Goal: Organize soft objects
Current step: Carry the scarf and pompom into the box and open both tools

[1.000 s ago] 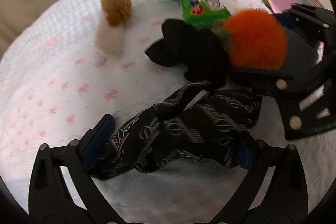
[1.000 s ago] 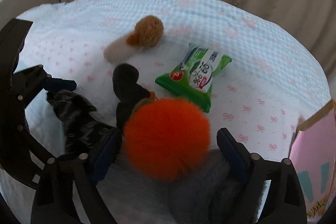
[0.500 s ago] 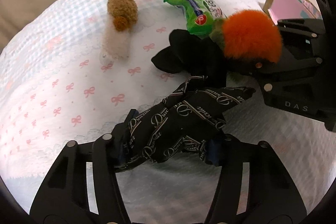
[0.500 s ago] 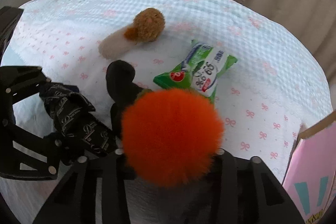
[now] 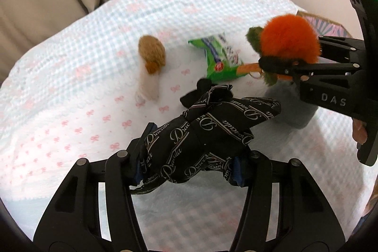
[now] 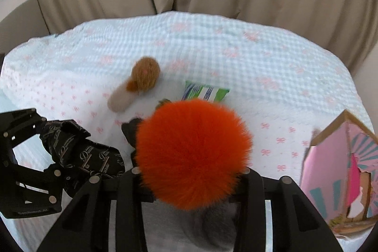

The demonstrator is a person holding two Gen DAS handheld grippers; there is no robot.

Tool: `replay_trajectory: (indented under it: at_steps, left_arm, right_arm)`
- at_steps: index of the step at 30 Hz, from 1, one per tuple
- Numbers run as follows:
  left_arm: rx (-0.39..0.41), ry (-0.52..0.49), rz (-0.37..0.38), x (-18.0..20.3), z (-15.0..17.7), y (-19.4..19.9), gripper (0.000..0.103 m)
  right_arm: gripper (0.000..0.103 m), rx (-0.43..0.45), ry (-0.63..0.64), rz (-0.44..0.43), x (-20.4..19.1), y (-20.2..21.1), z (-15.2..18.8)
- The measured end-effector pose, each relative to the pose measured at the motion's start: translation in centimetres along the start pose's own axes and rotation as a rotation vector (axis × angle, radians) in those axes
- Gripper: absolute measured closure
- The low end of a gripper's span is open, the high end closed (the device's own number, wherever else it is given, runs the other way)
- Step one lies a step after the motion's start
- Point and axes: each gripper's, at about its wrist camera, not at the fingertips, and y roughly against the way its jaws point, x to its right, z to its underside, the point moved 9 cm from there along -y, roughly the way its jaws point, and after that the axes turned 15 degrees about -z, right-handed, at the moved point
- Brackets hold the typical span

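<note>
My left gripper (image 5: 189,164) is shut on a black cloth with white lettering (image 5: 212,129) and holds it above the bed; the cloth also shows in the right wrist view (image 6: 89,157). My right gripper (image 6: 189,177) is shut on a fluffy orange pom-pom toy (image 6: 191,152), lifted off the bed; in the left wrist view the toy (image 5: 289,39) sits at the right with green parts and a ring below it. A grey soft item (image 5: 290,108) lies under the right gripper.
A brown-and-cream plush (image 5: 151,60) and a green wipes packet (image 5: 217,58) lie on the blue-checked bedspread (image 5: 70,91). A black soft item (image 5: 200,91) lies behind the cloth. A pink cardboard box (image 6: 340,171) stands at the right. Beige curtains hang behind.
Both grippers closed on their items and lifted them off the bed. The views pulled back and up, and the orange toy came away from the black item.
</note>
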Motion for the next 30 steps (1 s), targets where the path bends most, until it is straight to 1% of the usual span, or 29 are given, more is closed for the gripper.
replay_trajectory:
  at_steps: [4, 8, 14, 17, 21, 24, 27, 30]
  left_arm:
    - [0.013, 0.046, -0.005, -1.1, -1.5, 3.1, 0.051]
    - [0.035, 0.089, -0.010, -1.9, -2.9, 6.7, 0.051]
    - [0.078, 0.112, -0.013, -2.2, -5.6, 11.8, 0.051]
    - [0.099, 0.121, -0.006, -1.8, -6.9, 14.4, 0.051]
    - [0.121, 0.131, 0.007, 0.0, -8.8, 17.9, 0.051]
    - [0.131, 0.132, 0.014, 1.5, -10.3, 19.6, 0.051]
    - [0.122, 0.146, 0.018, 3.7, -11.5, 22.1, 0.051]
    - [0.109, 0.193, 0.025, 5.9, -12.7, 24.5, 0.051]
  right_arm:
    - [0.067, 0.034, -0.004, 0.010, -0.6, 3.1, -1.7]
    - [0.067, 0.077, -0.033, 0.009, -1.0, 7.5, -3.4]
    - [0.067, 0.151, -0.089, 0.001, -1.3, 14.1, -5.1]
    - [0.067, 0.186, -0.106, 0.016, -1.3, 17.8, -5.6]
    - [0.067, 0.212, -0.107, 0.046, -1.0, 21.8, -5.9]
    - [0.067, 0.226, -0.118, 0.068, -0.1, 24.8, -5.6]
    - [0.067, 0.241, -0.147, 0.079, 1.1, 27.8, -5.0]
    - [0.067, 0.238, -0.176, 0.093, 2.8, 30.5, -4.1]
